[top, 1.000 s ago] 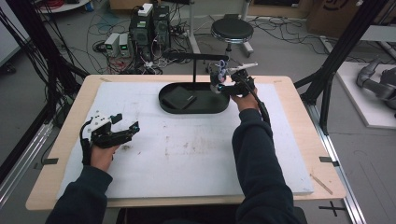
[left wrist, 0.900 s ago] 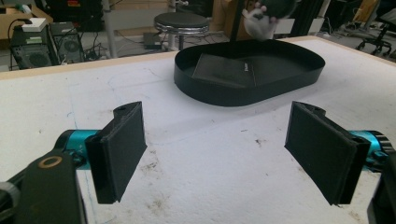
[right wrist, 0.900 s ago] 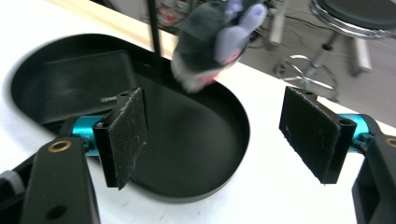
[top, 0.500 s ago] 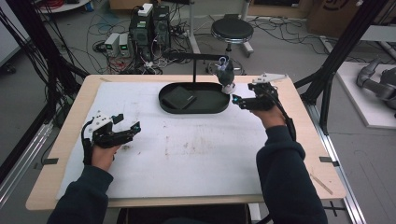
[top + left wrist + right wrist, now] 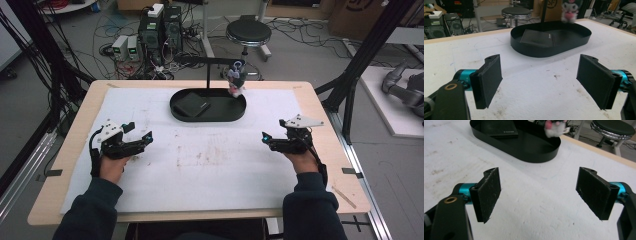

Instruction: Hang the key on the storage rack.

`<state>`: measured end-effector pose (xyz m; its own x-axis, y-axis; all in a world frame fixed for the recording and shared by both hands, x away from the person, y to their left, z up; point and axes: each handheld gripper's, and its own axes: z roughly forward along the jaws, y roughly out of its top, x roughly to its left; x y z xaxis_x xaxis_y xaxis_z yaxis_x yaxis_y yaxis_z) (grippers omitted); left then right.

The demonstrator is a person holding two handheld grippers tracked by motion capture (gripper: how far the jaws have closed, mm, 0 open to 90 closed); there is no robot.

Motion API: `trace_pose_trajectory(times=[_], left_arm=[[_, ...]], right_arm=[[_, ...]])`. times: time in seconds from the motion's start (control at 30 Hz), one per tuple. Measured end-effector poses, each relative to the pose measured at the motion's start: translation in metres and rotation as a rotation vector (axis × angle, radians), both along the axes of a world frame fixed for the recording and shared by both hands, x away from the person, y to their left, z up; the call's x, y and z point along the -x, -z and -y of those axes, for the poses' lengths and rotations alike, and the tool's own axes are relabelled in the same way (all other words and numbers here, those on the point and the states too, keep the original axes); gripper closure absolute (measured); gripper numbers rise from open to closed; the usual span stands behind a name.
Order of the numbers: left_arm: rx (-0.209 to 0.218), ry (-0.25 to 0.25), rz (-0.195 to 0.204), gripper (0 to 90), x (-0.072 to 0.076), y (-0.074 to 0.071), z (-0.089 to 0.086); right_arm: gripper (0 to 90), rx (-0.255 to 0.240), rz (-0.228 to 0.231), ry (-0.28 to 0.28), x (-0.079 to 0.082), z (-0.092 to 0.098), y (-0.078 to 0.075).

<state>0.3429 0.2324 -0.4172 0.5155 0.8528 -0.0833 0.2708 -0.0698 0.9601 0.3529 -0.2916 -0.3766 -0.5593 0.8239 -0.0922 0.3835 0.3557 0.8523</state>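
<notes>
Apparently the little plush charm [image 5: 235, 78] was the piece in play: it hung from the arm of the black stand [image 5: 208, 70] above the right end of the oval tray [image 5: 220, 116], with a flat black wallet [image 5: 192, 104] lying in the tray's left half. I judged the hanging done and the step in hand a retreat to rest. To do that well I would have kept both tongs low over the white mat [image 5: 200, 165], well apart from the stand, so no cable brushed the swinging toy. My right tongs [image 5: 265, 138] were spread wide and empty near the counter's right side; my left tongs [image 5: 146, 138] gaped empty too. A second before, the right tongs had been up at the charm; half a second before, just right of it.
</notes>
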Motion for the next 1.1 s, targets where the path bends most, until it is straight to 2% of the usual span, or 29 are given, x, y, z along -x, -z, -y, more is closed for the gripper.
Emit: trace_pose_trajectory(times=[0.13,0.67,1.1], left_arm=[[-0.002,0.002,0.007,19.9,0.001,-0.001,0.001],[-0.015,0.019,0.018,19.9,0.002,-0.001,0.004],[-0.011,0.018,0.014,19.9,0.001,0.0,0.003]], right_arm=[[20.5,0.032,0.003,0.023,0.002,0.001,0.01],[20.5,0.09,0.031,0.048,0.006,0.005,0.019],[20.5,0.091,0.025,0.054,0.007,0.006,0.022]])
